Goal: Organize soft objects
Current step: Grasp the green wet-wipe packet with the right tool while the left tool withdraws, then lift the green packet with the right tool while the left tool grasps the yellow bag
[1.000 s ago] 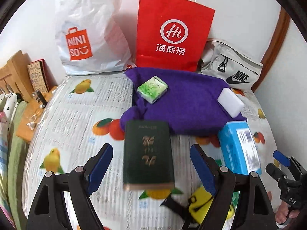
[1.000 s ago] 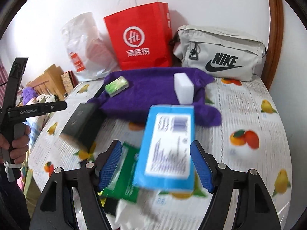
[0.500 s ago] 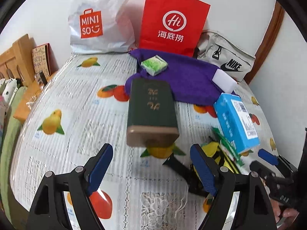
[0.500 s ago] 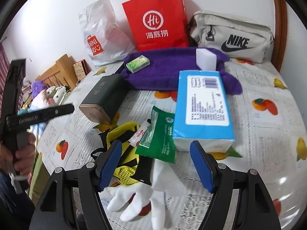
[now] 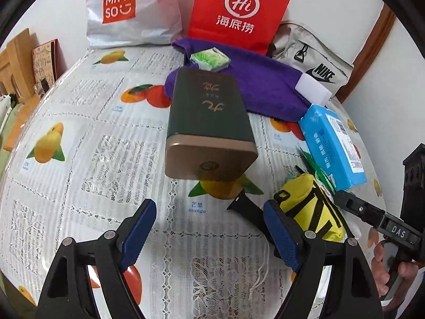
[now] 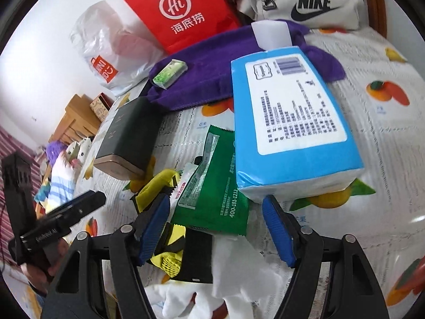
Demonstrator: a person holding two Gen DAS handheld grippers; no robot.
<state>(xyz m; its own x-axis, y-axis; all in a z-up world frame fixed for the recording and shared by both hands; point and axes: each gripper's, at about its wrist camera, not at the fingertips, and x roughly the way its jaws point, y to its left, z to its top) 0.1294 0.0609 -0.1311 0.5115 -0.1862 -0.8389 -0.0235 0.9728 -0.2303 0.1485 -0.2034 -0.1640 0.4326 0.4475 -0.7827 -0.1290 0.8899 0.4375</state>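
My left gripper [image 5: 208,235] is open and empty over the tablecloth, a little short of a dark green box [image 5: 208,122]. My right gripper [image 6: 216,230] is open and empty, its jaws either side of a green packet [image 6: 215,183], above white gloves [image 6: 239,268] and a yellow-and-black pouch [image 6: 159,183]. A blue tissue pack [image 6: 289,117] lies just beyond. A purple towel [image 6: 212,71] behind carries a small green tissue pack [image 6: 170,73] and a white sponge [image 6: 271,33]. The pouch [image 5: 310,202] and tissue pack [image 5: 332,141] also show in the left wrist view.
A red paper bag [image 5: 239,8], a white Miniso bag [image 5: 127,10] and a grey Nike bag [image 5: 310,55] stand along the wall at the back. The fruit-print tablecloth [image 5: 87,138] covers the table. Wooden furniture [image 5: 18,61] is at the left.
Both grippers have pulled back toward the near edge and dipped lower. The green box, pouch, gloves and green packet have come closer in view. Nothing was picked up.
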